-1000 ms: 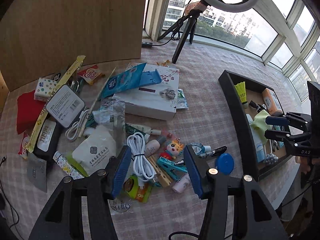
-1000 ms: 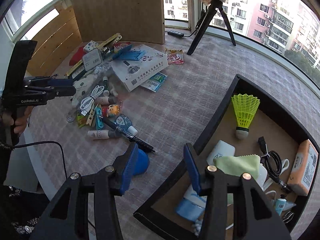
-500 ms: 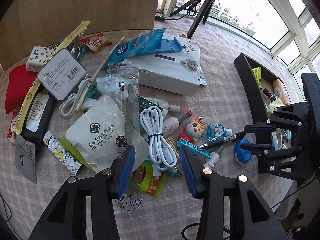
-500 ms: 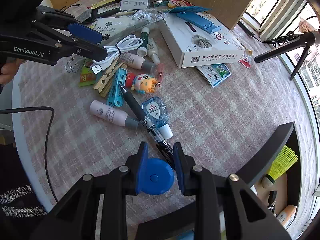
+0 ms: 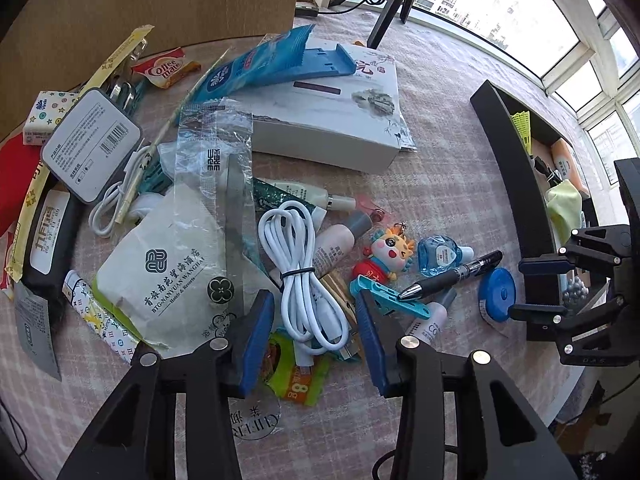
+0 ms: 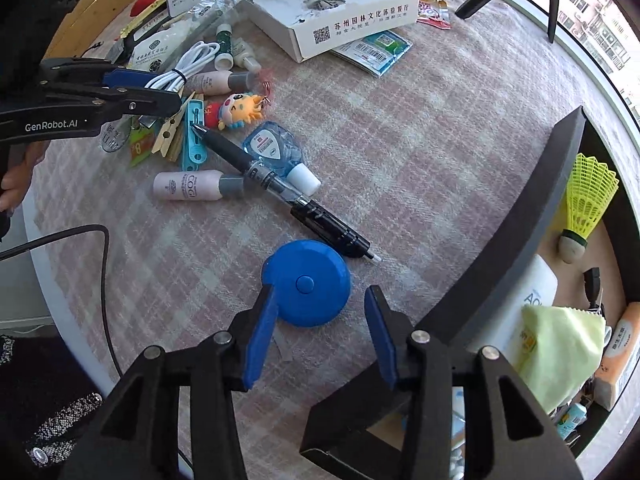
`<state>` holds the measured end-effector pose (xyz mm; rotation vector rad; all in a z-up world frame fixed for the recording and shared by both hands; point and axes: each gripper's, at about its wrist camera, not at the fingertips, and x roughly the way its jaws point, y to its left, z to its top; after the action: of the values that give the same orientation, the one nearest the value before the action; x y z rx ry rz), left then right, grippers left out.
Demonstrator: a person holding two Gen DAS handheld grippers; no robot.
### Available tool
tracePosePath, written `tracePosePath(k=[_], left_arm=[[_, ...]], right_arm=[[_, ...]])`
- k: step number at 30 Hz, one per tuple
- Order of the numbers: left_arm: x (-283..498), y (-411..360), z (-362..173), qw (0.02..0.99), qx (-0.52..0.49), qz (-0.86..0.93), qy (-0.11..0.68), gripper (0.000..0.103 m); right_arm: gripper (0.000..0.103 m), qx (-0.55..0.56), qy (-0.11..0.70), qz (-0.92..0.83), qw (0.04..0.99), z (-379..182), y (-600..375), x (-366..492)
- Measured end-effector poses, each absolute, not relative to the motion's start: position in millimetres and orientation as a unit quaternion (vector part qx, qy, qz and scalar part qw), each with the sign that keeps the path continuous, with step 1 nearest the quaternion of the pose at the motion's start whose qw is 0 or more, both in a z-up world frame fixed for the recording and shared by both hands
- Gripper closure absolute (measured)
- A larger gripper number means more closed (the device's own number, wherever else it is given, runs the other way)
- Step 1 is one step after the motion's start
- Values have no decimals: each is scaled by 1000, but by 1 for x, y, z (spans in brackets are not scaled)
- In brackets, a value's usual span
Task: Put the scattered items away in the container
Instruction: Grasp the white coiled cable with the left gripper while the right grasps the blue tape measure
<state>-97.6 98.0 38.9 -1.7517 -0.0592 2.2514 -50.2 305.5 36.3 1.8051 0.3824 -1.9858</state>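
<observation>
The right gripper is opening, its pads beside the round blue tape measure without pressing it, on bare tablecloth near the table's front edge, just beside the black container wall. The left gripper is closing over the white cable, whose long axis points away from the claw.

Setting: enclosed residential balcony or sunroom in a high-rise home. Indicators: curved window wall overlooking apartment blocks; round table with checked cloth carrying toiletries and snacks; ring-light tripod standing on the table for recording.
</observation>
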Motion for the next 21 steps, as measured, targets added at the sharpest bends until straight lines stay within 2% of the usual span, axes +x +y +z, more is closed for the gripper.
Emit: tracePosePath(k=[4,6,8,13,21], left_arm=[[-101,102,38,141,-609,781,-13,69],[-102,101,38,139,-608,781,-15,76],[-101,100,38,143,-607,781,-19,78],[-95,103,39,146,-602,785,-12,79],[-86,94,50,148,-587,795,-35,80]], right_arm=[[56,652,119,-717,216,31,306,-49],[54,649,127,-719,214,30,303,-47],[53,643,134,-723,212,30,301,-45],[52,636,141,-729,210,28,303,-41],[54,634,72,-742,205,39,335,-42]])
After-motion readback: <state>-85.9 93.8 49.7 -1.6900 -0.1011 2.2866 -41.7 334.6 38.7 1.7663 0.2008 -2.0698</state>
